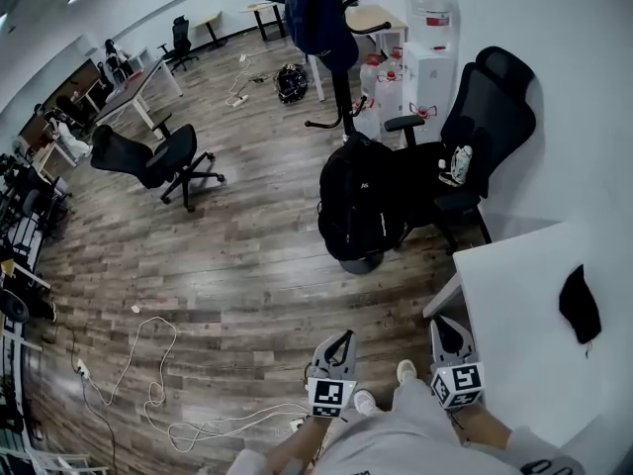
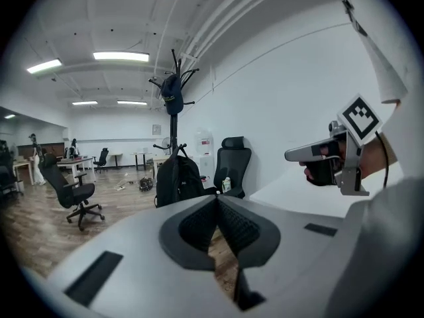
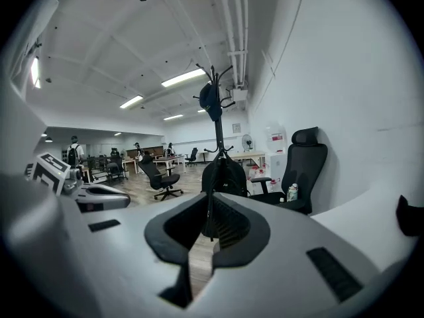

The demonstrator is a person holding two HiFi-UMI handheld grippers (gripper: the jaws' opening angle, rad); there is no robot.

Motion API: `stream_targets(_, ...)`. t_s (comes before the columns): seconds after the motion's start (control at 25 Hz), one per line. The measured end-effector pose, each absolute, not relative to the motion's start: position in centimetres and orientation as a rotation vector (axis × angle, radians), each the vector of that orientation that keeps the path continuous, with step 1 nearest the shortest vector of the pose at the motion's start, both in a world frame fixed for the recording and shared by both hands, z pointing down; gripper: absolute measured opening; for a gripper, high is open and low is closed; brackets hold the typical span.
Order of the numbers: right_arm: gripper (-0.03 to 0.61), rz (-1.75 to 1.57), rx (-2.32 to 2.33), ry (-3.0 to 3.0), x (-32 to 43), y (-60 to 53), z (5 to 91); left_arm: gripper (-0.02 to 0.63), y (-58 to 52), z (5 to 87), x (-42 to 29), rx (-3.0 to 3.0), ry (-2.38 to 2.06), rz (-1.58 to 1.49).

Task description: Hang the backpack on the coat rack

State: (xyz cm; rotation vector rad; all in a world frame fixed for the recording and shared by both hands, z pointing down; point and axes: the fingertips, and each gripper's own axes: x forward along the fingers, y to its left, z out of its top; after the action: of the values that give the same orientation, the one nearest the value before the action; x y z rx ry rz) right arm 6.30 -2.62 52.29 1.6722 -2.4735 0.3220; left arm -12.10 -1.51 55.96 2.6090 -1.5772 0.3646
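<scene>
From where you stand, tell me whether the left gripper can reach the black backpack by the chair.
Probably not yet: the left gripper sits near your body, with open wooden floor between it and the backpack. Nothing blocks the way.

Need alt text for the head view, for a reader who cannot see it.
A black backpack stands upright beside a black office chair on a wood floor, not yet hung on the coat rack behind it. At the bottom edge, the left gripper and right gripper, both shut and empty, point toward it next to a white table.
</scene>
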Motion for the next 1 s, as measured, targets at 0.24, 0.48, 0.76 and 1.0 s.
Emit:
stream_targets(0.24, 0.034, 0.353, 1.668, -2.468, 9.0, 0.5, 51.9, 0.009, 2.0, 55.4, -10.9, 2.603, -1.581, 0.388)
stream_targets(0.48, 0.034, 0.347, 1.668, -2.512, 12.2, 1.4, 50.4, 0.009, 3.4, 54.9, -7.6, 2.573, -1.591, 0.341)
stream_targets(0.76, 0.015, 0.354, 1.659, -2.582, 13.6, 2.9, 48.6, 0.009, 5.4, 52.4, -4.1, 2.612, -1.570, 0.265)
stream_targets(1.0, 0.014, 0.413, 1.587, -2.625, 13.1, 4.1, 49.0, 0.009, 6.1, 51.1, -3.3, 2.596, -1.613, 0.237)
